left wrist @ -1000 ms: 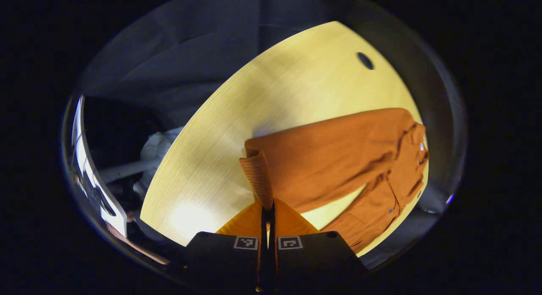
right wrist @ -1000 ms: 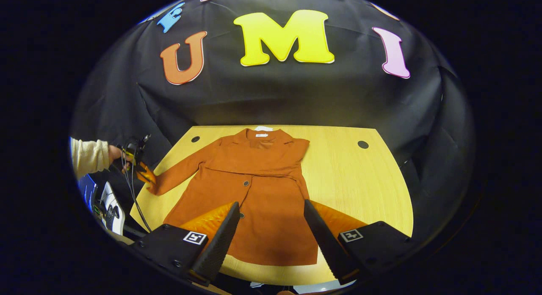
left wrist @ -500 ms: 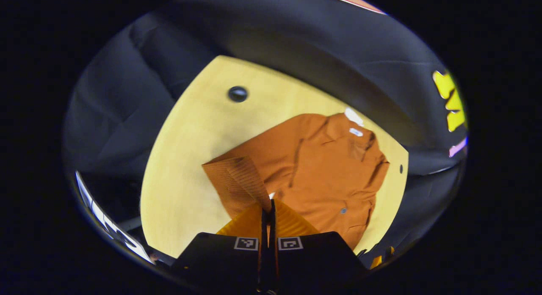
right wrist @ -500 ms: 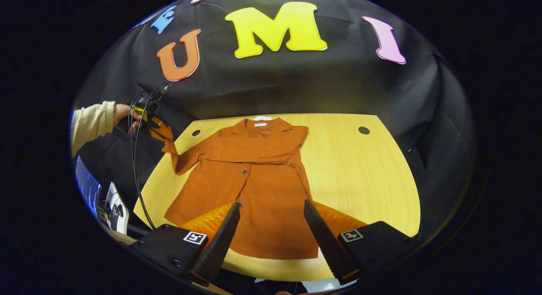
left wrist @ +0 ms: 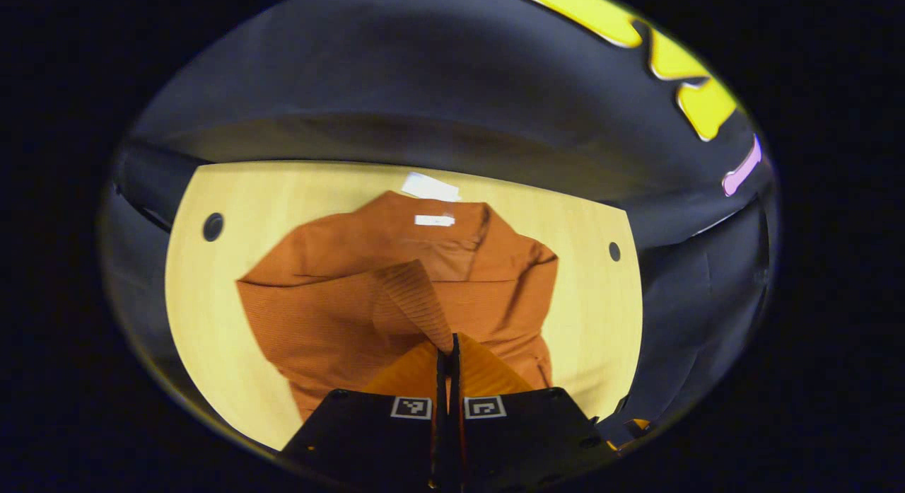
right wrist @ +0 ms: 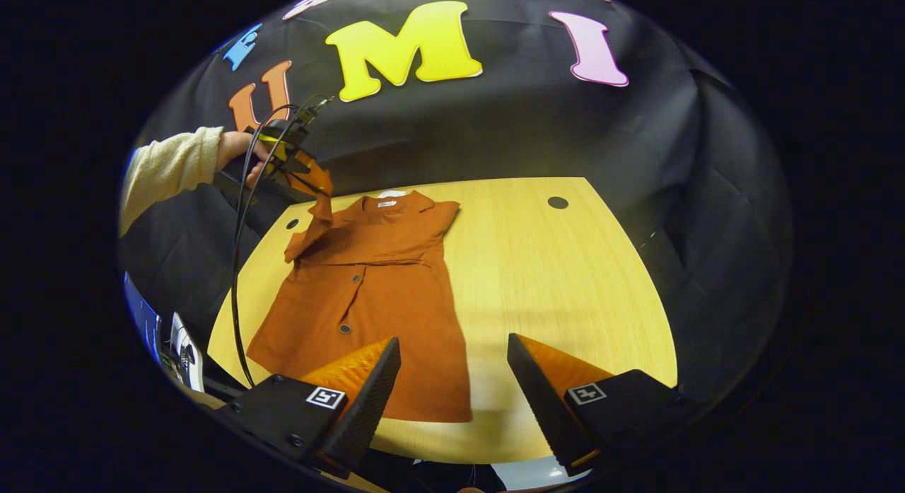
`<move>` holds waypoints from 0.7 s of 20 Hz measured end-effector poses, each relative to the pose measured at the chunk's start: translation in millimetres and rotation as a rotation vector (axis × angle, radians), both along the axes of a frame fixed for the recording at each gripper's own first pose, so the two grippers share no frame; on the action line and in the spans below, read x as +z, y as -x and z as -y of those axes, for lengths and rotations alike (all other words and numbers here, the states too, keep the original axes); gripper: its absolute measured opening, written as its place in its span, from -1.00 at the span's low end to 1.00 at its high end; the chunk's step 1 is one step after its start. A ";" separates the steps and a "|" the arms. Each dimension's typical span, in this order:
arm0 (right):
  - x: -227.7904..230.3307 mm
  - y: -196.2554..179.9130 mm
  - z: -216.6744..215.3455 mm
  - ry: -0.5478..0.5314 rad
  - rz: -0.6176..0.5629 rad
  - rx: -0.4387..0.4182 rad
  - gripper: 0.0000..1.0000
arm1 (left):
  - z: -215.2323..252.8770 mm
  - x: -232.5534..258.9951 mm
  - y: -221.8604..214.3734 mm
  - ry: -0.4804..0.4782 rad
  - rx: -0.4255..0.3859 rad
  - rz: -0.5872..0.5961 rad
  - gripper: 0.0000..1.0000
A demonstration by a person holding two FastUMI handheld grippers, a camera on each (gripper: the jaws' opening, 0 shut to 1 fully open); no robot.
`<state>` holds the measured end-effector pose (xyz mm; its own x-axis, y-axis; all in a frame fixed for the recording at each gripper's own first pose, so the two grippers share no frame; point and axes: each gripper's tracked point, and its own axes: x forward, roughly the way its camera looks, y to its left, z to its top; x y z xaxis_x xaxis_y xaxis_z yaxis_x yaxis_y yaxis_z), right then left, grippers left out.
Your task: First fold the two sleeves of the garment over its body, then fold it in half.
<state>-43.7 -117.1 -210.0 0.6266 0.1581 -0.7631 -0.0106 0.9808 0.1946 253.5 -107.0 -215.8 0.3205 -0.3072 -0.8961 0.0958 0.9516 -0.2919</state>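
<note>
An orange coat lies flat on the wooden table, collar toward the booth wall. Its right sleeve is folded across the chest. My left gripper is shut on the cuff of the left sleeve and holds it lifted above the coat's body. In the right gripper view that gripper hangs in the air over the coat's left shoulder, with the sleeve draped down from it. My right gripper stands open near the coat's hem, with nothing between its fingers.
A person's hand and cream sleeve hold the left gripper, and a black cable trails down from it. Two round holes sit in the table's far corners. Equipment stands off the table's left edge.
The left gripper has lifted the left sleeve off the table and carried it up and inward over the coat's shoulder. The right gripper's view has shifted to the right; it stays open.
</note>
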 end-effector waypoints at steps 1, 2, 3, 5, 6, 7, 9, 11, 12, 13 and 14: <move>-3.3 2.5 7.8 0.006 -0.003 -0.001 0.95 | 20.8 -6.2 -0.9 0.010 -0.015 0.000 -0.94; -5.9 3.9 15.9 0.014 -0.007 -0.003 0.94 | 40.2 -9.6 -4.2 0.021 -0.037 0.010 -0.94; -8.5 5.7 23.3 0.019 -0.012 -0.004 0.95 | 56.4 -17.1 -4.7 0.019 -0.058 0.020 -0.94; -10.6 5.8 32.9 0.019 -0.016 -0.004 0.96 | 76.9 -29.3 -9.8 0.008 -0.072 0.019 -0.94; -13.2 7.2 38.0 0.026 -0.019 -0.001 0.96 | 81.6 -35.5 -11.3 0.005 -0.059 0.015 -0.94; -15.4 8.2 43.2 0.035 -0.020 0.003 0.95 | 84.5 -44.5 -13.8 -0.010 -0.038 0.004 -0.93; -16.2 7.7 51.1 0.046 -0.021 0.003 0.95 | 85.6 -52.6 -12.2 -0.010 0.008 -0.014 -0.93; -17.9 6.4 53.5 0.041 -0.023 0.003 0.95 | 87.0 -56.4 -12.2 0.002 0.020 -0.026 -0.94; -19.4 5.1 54.3 0.042 -0.027 0.004 0.96 | 88.2 -56.9 -11.0 0.014 0.019 -0.033 -0.92; -21.0 5.1 54.5 0.039 -0.032 0.005 0.96 | 90.3 -57.2 -10.1 0.030 0.017 -0.037 -0.91; -22.2 3.5 53.9 0.037 -0.035 0.003 0.96 | 91.9 -56.8 -6.9 0.044 0.016 -0.044 -0.84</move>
